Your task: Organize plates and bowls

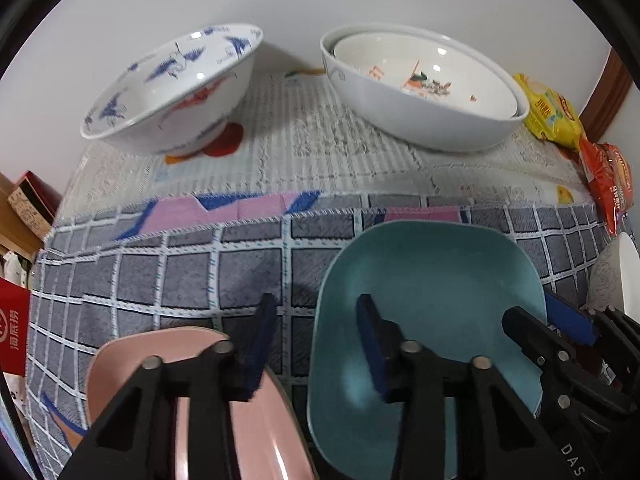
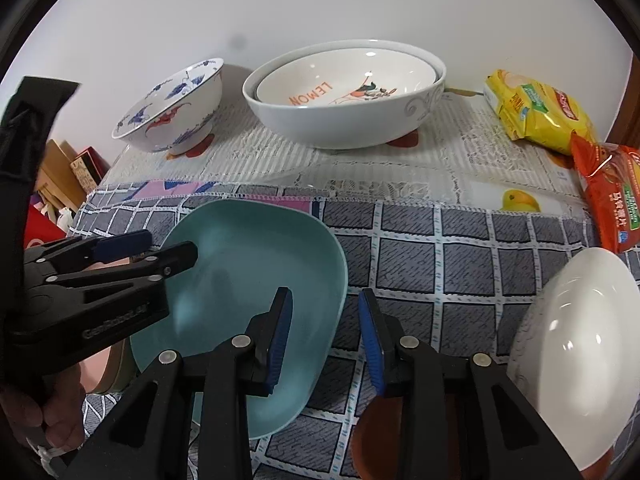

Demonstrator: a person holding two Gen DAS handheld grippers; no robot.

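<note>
From the left wrist camera we look along our left gripper [image 1: 316, 344], whose jaws stand apart with nothing between them. Its left finger hangs over a pink plate [image 1: 240, 412] at the bottom left; its right finger reaches over the rim of a teal plate [image 1: 432, 280] just beside the pink one. Both plates lie on a grey checked cloth [image 1: 160, 280]. Our right gripper [image 1: 560, 332] enters from the right edge, over the teal plate's right rim; from here we cannot tell whether it touches. Farther back, on a white lace cover [image 1: 320, 140] near the wall, a blue-patterned bowl [image 1: 172, 92] stands on the left and a large white bowl [image 1: 420, 120] on the right with a smaller orange-printed bowl [image 1: 424, 76] nested inside. A yellow snack bag [image 1: 548, 112] and a red snack bag [image 1: 608, 180] lie at the right edge.

From the right wrist camera, our right gripper [image 2: 326, 340] also has its jaws apart, holding nothing. Its left finger sits above the teal plate [image 2: 256, 264]; its right finger is over the checked cloth [image 2: 440, 260]. Our left gripper [image 2: 148, 248] comes in from the left, its tips at the teal plate's far-left rim. A white plate [image 2: 580, 320] lies at the right, and a brown dish [image 2: 368, 440] shows partly beneath the right finger. At the back stand the blue-patterned bowl [image 2: 176, 108] and the nested white bowl [image 2: 344, 120], well apart from the plates.
</note>
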